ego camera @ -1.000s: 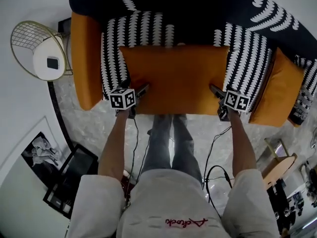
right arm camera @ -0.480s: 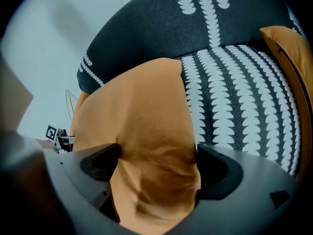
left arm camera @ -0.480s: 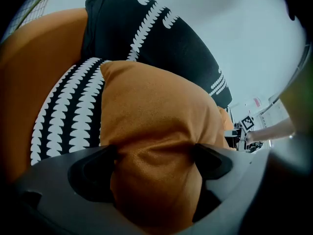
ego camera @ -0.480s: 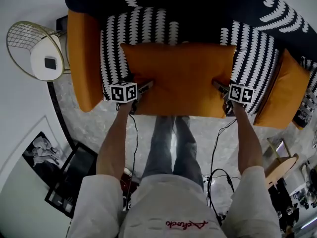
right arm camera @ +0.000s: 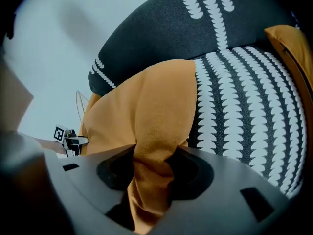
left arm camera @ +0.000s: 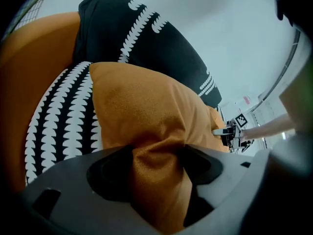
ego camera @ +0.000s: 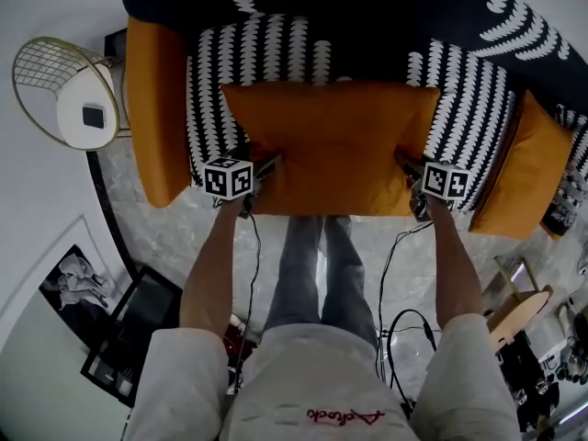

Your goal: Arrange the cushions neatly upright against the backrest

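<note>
A large orange cushion (ego camera: 331, 145) lies flat on the seat of a black sofa (ego camera: 367, 7) with a white leaf pattern. In the head view my left gripper (ego camera: 264, 165) is at the cushion's front left corner and my right gripper (ego camera: 407, 163) at its front right corner. In the left gripper view the orange cushion (left arm camera: 146, 111) bunches up between the jaws of the left gripper (left arm camera: 156, 165). The right gripper (right arm camera: 149, 173) likewise pinches a fold of the orange cushion (right arm camera: 151, 111). Both pairs of jaws have just been closing on the fabric.
Black-and-white patterned cushions (ego camera: 216, 81) (ego camera: 469, 108) lean at either side of the orange one. An orange armrest (ego camera: 152, 108) bounds the left end, and another orange cushion (ego camera: 525, 168) stands at the right. A wire side table (ego camera: 69, 90) and framed pictures (ego camera: 78, 278) are at left; cables (ego camera: 404, 320) cross the floor.
Both grippers have closed onto the orange cushion's front corners, gathering fabric between their jaws. The cushion itself has barely shifted on the seat.
</note>
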Demonstrator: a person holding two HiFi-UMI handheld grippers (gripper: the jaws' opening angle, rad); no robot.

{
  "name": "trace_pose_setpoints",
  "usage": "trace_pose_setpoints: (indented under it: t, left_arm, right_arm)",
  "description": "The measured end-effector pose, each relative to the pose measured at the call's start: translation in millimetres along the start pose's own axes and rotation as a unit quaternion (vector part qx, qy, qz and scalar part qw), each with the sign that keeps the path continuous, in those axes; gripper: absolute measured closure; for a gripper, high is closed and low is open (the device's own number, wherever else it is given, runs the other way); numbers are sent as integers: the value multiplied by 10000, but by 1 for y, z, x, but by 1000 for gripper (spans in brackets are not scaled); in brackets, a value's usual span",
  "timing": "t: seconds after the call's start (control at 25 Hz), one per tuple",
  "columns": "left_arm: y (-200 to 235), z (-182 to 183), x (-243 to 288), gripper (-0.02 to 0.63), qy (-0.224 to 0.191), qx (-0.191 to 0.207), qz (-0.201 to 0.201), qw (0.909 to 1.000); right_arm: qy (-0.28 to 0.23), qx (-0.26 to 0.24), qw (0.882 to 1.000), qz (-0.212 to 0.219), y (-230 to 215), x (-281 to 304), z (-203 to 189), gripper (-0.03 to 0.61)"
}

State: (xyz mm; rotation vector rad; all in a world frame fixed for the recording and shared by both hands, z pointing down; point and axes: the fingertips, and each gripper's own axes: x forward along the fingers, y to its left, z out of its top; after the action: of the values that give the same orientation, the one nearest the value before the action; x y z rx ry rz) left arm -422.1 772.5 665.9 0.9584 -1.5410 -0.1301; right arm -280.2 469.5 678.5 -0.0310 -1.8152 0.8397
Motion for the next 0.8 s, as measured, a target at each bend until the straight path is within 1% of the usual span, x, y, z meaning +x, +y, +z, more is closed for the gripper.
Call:
trace_pose_setpoints:
  t: [0.08,0.16,0.32,0.44,0.6,0.8]
  left_arm:
    - [-6,-3,-6,312,-70,68,-70,9999]
    - [-12,-5,-13,349,-138,116,-128,9998]
    - [-19,0,-28,359,-368,206,-161,9990]
    - [-28,10,-42,360,-610,356,-199,9973]
    - [-36,50,-67,359,-969,704,-218,9926]
    - [-57,120,-97,359,-1477,1202,-244,9814]
  right_arm:
    - [4,-80,10000,30,7,-4,-3,384]
    - [-13,-135,9999,43,13,-9,-4,400]
    - [-232,-246,9994,91,25,-22,-1,405]
    - [-550,-346,9978,147,37,-35,5,416]
    - [-1004,-535,9932,244,62,-50,36,416]
    - [-1653,-853,9821,309,92,-81,100,413]
